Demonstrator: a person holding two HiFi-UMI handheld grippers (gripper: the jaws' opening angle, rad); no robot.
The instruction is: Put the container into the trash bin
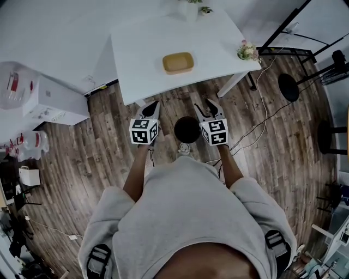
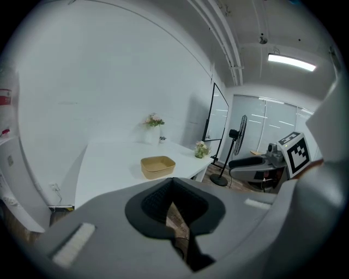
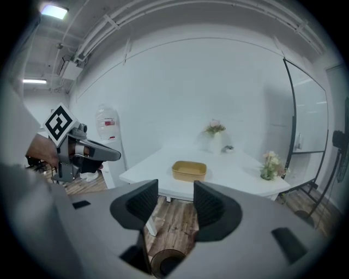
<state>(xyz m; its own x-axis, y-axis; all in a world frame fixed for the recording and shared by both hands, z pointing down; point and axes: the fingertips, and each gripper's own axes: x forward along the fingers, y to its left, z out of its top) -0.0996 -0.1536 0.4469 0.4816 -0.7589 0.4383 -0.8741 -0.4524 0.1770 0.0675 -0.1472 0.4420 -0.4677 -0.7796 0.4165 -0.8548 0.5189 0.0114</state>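
A tan shallow container (image 1: 178, 63) sits on the white table (image 1: 142, 49) ahead of me. It also shows in the left gripper view (image 2: 157, 166) and the right gripper view (image 3: 189, 170). A round black trash bin (image 1: 187, 129) stands on the wood floor just short of the table, between my two grippers; its rim (image 3: 166, 264) shows low in the right gripper view. My left gripper (image 1: 151, 108) (image 2: 173, 188) is shut with nothing in it. My right gripper (image 1: 208, 108) (image 3: 175, 204) is open and empty. Both point toward the table, well short of the container.
A small flower pot (image 1: 248, 52) stands at the table's right corner and a white vase (image 1: 191, 8) at its far edge. White cabinets and a water bottle (image 1: 52, 98) line the left. Black stand bases (image 1: 289, 87) and cables lie on the floor at right.
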